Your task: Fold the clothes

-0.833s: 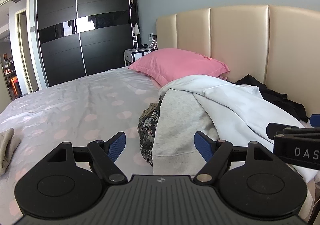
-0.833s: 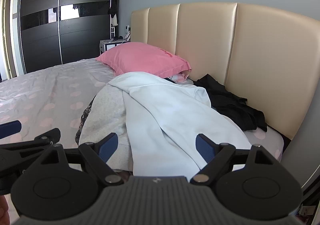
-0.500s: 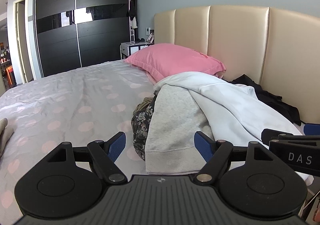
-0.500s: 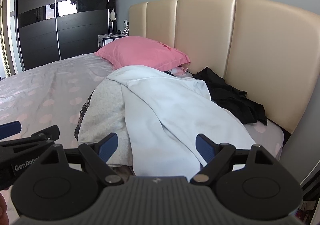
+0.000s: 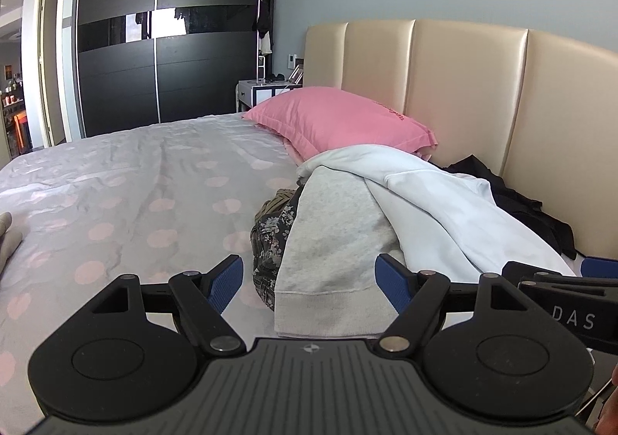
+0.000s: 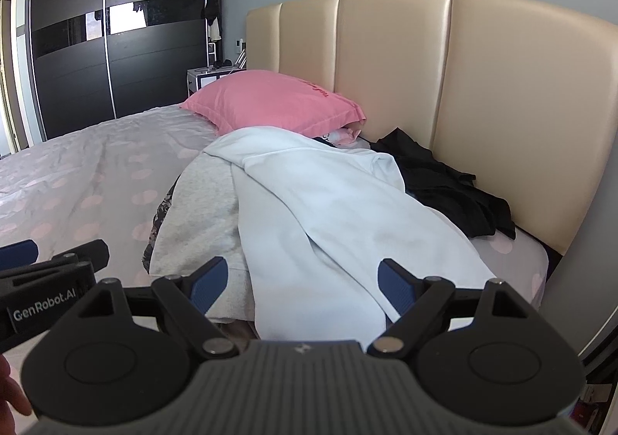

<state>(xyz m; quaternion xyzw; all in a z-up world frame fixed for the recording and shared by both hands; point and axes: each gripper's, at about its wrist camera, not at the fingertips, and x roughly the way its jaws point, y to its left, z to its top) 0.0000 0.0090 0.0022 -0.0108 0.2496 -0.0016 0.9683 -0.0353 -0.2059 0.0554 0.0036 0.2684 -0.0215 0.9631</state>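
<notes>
A pile of clothes lies on the bed (image 5: 127,180), near the padded headboard (image 5: 463,87) and just in front of a pink pillow (image 5: 336,118). On top is a white sweatshirt (image 5: 436,199), draped across the heap and running down toward the near edge of the mattress. Under it, on the side away from the headboard, a grey sweatshirt (image 5: 336,242) shows its ribbed hem toward the cameras, and a dark flowered garment (image 5: 270,238) pokes out from beneath the grey one onto the dotted sheet. A black garment (image 6: 444,180) lies crumpled between the white sweatshirt and the headboard, touching the sweatshirt's far edge. The left gripper (image 5: 309,282) hangs over the near edge of the bed, its jaws spread wide with nothing between the blue pads; seen from its camera, the hem of the grey sweatshirt sits in the gap beyond the fingertips, not touched. The right gripper (image 6: 305,282) is just beside it, also spread wide and empty, facing the lower end of the white sweatshirt. Each gripper shows at the edge of the other's view. A dark sliding wardrobe (image 5: 166,29) fills the far wall, with a small nightstand (image 5: 266,93) between it and the headboard. A bit of beige cloth (image 5: 7,238) lies at the left edge of the left view.
</notes>
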